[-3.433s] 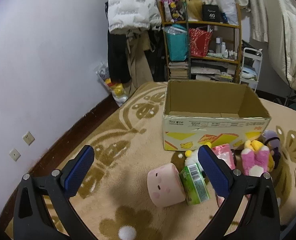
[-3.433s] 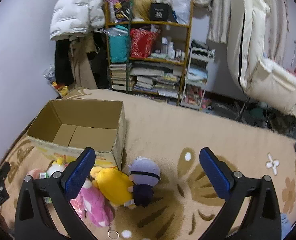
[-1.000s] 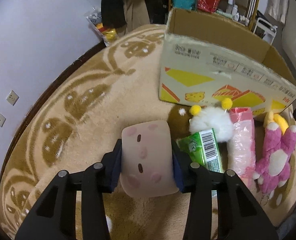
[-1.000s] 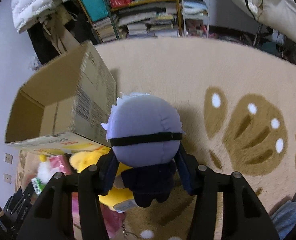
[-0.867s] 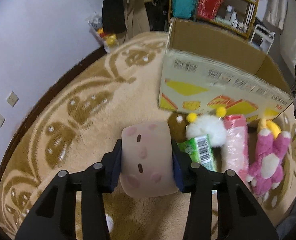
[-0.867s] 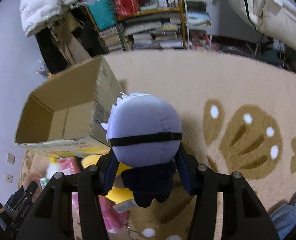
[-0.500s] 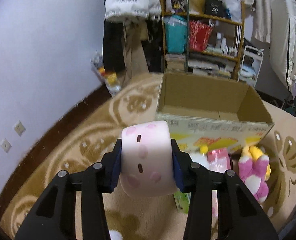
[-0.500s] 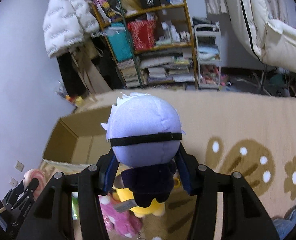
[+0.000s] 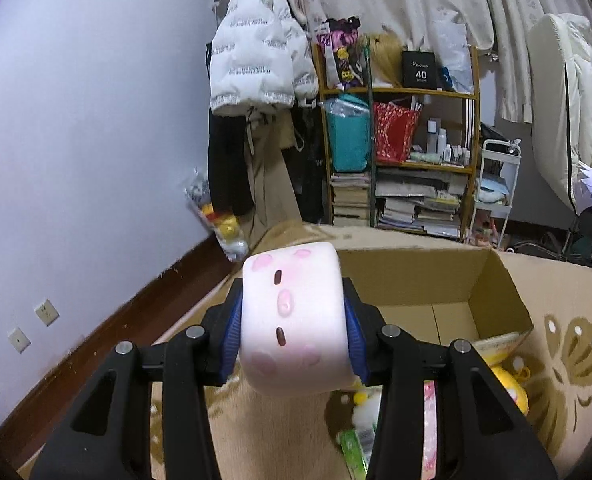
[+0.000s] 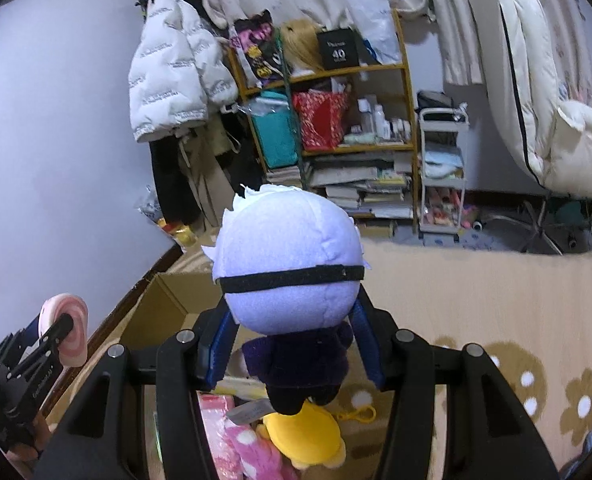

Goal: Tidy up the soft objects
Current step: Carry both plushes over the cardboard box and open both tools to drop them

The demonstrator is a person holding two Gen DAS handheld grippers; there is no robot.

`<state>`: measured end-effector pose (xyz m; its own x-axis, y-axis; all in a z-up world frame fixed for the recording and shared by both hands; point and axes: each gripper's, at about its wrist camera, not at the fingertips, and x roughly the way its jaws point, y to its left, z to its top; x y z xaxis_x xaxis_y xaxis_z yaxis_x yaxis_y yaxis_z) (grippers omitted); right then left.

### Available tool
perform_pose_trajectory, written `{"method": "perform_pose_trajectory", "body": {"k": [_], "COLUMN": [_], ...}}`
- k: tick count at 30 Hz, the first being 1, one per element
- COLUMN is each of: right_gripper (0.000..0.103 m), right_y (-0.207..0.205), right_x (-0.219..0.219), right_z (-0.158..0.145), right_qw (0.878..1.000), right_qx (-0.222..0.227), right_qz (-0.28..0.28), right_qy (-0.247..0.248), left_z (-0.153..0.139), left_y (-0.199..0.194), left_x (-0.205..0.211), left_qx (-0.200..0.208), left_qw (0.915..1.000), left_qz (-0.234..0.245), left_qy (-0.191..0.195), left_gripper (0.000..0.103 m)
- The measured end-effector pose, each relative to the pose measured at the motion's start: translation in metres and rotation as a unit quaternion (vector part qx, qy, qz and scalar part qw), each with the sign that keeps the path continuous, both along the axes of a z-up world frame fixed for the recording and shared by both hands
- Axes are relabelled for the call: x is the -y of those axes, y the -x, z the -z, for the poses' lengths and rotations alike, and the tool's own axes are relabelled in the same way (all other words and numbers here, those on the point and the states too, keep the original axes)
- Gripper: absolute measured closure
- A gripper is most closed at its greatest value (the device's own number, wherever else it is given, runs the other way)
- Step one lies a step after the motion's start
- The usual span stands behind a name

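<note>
The left gripper [image 9: 292,316] was clamped on a pink marshmallow-shaped plush [image 9: 294,322] with a small face, its blue pads [image 9: 234,330] pressing in on both sides, and held it in the air in front of the open cardboard box [image 9: 492,280] on the beige patterned carpet [image 10: 496,292]. The right gripper [image 10: 294,350] gripped a plush doll [image 10: 290,276] with pale lilac hair, a black blindfold band and a dark body, pinched at the torso, also lifted clear of the floor. Below it on the carpet lay a yellow plush [image 10: 304,430] and a pink spotted plush [image 10: 252,450], beside what looked like a green packet [image 9: 352,446], though it was blurred. Behind the box stood a wooden shelf [image 9: 400,92] crowded with books and bags, with a white puffer jacket [image 9: 256,48] hanging to its left.
</note>
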<state>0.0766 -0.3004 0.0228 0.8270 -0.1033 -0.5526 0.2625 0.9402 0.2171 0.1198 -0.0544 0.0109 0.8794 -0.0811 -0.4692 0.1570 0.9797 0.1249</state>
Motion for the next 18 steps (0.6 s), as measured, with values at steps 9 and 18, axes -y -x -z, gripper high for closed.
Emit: {"method": "perform_pose_trajectory", "body": {"k": [9, 18], "right_gripper": [0.046, 0.046], "right_y": [-0.028, -0.057], "right_x": [-0.007, -0.021], "right_z": [0.002, 0.028], "right_qw": [1.000, 0.998], "right_qx": [0.017, -0.019], "right_qz": [-0.018, -0.024], "right_qy": [0.020, 0.057], "left_z": [-0.009, 0.014], "left_y": [-0.021, -0.047], "left_x": [0.020, 0.032], "left_qx": [0.018, -0.007], "left_qw": [0.9998, 0.9999], "left_qz": [0.010, 0.008], "left_qy": [-0.008, -0.009], "left_gripper": [0.060, 0.060]}}
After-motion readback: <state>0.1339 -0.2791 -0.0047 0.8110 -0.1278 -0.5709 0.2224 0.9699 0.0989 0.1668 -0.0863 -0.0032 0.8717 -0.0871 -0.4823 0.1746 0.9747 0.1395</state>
